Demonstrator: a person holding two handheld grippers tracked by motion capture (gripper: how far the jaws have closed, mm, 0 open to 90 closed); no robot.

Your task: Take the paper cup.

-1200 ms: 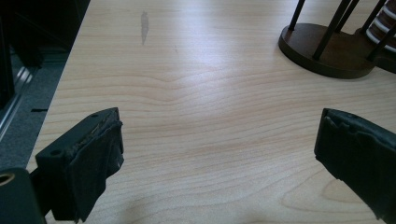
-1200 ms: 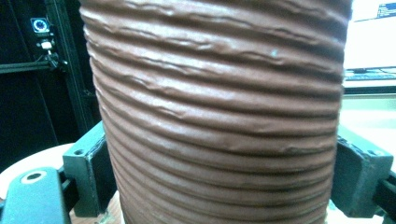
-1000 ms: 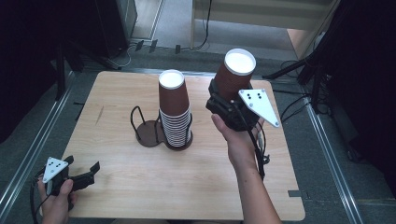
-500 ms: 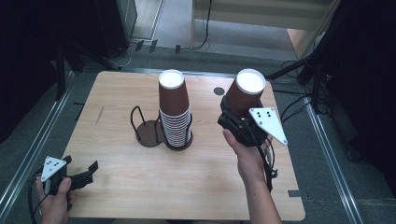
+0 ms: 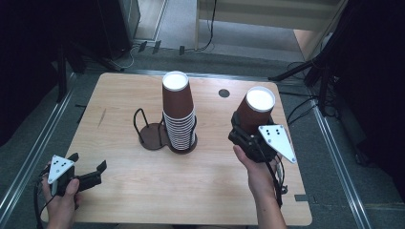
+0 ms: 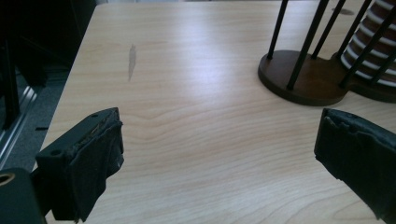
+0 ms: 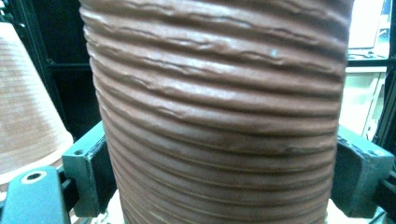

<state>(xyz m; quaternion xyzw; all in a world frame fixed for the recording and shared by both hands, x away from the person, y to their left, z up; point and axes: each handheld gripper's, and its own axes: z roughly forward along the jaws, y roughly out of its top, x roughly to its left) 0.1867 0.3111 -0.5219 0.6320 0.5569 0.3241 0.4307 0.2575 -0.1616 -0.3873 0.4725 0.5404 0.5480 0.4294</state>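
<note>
Nearest the person, at the surface's (image 5: 205, 195) front left corner, the left gripper (image 5: 90, 175) is held low over the bare wood, its fingers (image 6: 84, 163) spread wide with nothing between them. It is kept out of the work, it seems, parked clear of the cups so the other hand has room.

To the right, a little farther in, the right gripper (image 5: 244, 136) is clamped on a brown ribbed paper cup (image 5: 255, 110). The cup is carried upside down, white base uppermost, above the surface's right half and well apart from the rest. In the right gripper view the corrugated wall (image 7: 219, 116) is seen pressed between the two fingers (image 7: 88, 172), gripped across its wider lower part; that hold is probably chosen so the open mouth faces down and can be set flat or dropped over something.

Farther in, near the middle, a tall stack of the same inverted cups (image 5: 178, 114) is seated in one ring of a dark wire cup holder (image 5: 154, 136). The holder's second ring, on the left, is left vacant, its upright wires (image 6: 306, 42) standing bare. Those wires would be judged the main thing to catch a cup rim if the carried cup is brought that way; the stack itself stands between the held cup and that free ring.

Beyond, a small dark grommet hole (image 5: 224, 93) is set in the far edge, and cables (image 5: 210, 45) are trailed across the floor.
</note>
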